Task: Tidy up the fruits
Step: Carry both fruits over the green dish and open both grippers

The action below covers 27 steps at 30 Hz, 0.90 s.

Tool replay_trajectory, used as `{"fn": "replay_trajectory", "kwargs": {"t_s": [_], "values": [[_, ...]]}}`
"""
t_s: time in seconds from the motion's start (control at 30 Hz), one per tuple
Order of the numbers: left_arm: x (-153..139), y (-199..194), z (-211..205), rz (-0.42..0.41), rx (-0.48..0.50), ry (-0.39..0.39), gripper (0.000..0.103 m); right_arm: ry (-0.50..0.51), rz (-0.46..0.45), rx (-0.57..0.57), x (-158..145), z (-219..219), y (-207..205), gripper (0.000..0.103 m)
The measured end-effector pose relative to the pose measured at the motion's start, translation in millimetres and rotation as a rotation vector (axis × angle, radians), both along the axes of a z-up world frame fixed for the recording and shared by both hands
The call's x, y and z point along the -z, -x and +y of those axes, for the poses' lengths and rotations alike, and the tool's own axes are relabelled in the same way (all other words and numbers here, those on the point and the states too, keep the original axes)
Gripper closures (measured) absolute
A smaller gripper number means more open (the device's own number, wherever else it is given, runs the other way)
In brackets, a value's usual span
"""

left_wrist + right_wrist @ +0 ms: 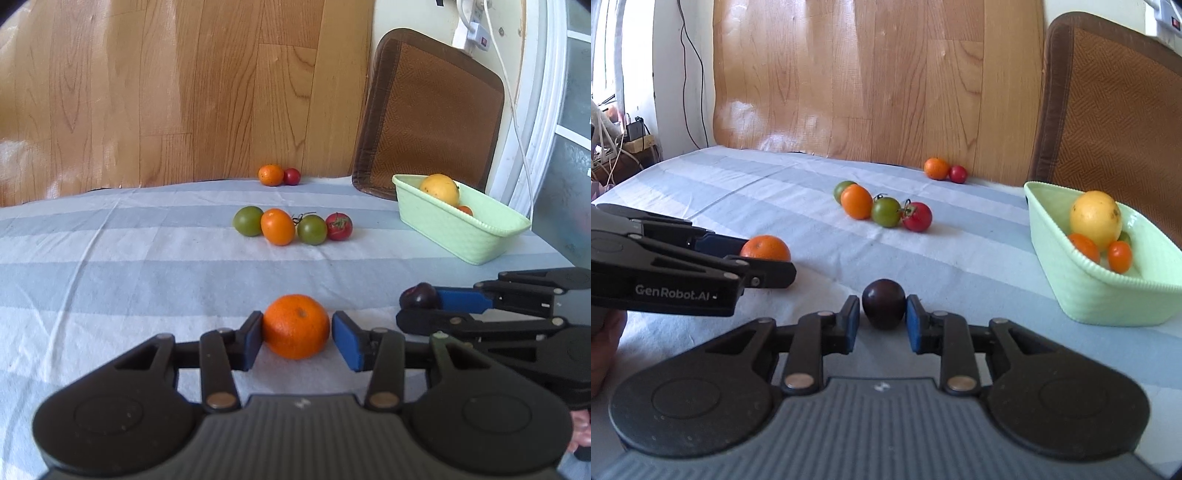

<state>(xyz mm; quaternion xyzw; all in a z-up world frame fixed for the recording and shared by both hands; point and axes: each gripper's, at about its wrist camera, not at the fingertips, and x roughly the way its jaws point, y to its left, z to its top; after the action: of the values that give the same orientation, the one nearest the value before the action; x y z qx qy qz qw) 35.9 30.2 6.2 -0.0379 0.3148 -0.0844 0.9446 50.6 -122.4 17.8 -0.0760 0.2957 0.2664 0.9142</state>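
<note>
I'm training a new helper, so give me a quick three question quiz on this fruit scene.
1. True or false: the basket is empty.
2. Which fruit sits between the right tongs: A plum, B lemon, C orange?
3. How many fruits lie in the middle row on the cloth?

Key: 1 false; 2 A; 3 four.

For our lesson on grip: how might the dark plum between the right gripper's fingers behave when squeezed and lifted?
The dark plum looks round and glossy, so it may slip or roll from the right gripper. It is small, so probably light. Its skin might bruise under hard squeezing.
</note>
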Motion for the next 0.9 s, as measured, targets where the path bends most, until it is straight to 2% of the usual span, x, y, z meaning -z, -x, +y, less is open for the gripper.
{"fn": "replay_trajectory", "kwargs": {"t_s": [0.53,0.63,0.7,0.73,0.9], "values": [[-0.9,1.3,5.4,-0.016,-0.018,0.037,0.055,-0.014,0.008,0.000,0.5,-1.7,0.8,0.071],[-1.0,1.0,6.0,-0.017,-0.017,0.041,0.058,-0.011,0.005,0.000,0.4,-1.3,1.3,0.071],[-0.2,0.1,5.2,-0.012,-0.009,0.039,0.064,-0.007,0.000,-0.001,0.2,-0.7,2.1,0.072],[-0.5,0.5,4.8,-0.015,-0.008,0.035,0.065,-0.004,-0.006,-0.003,-0.2,-0.4,3.0,0.075],[-0.6,0.6,3.4,-0.015,0.010,0.038,0.065,-0.009,-0.044,-0.010,-3.4,-1.3,7.7,0.076]]}}
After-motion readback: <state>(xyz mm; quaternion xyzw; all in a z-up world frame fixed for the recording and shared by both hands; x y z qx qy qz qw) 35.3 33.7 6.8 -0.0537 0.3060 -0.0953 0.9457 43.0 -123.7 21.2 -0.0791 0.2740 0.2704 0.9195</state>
